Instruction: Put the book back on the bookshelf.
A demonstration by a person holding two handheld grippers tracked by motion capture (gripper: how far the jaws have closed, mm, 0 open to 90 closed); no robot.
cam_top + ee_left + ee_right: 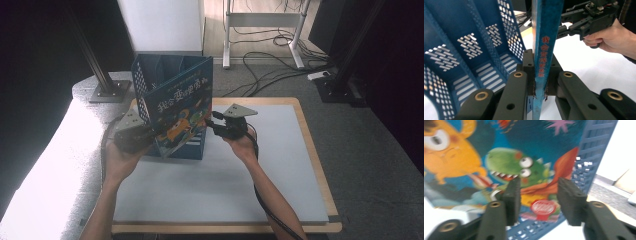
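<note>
Grey mat (220, 190) carries a blue perforated file rack (150, 75); the left gripper (540, 86) pinches a picture book (182, 112) by its spine beside it. High view alone shows large cover characters; left gripper view, red spine lettering, unreadable. Right gripper (539, 195) faces the dinosaur cover, jaws spread.

Hidden and unclear areas
Book (506, 157) cover is blurred and cropped in the right gripper view; it hides most of the blue rack (172, 150) in the high view.
</note>
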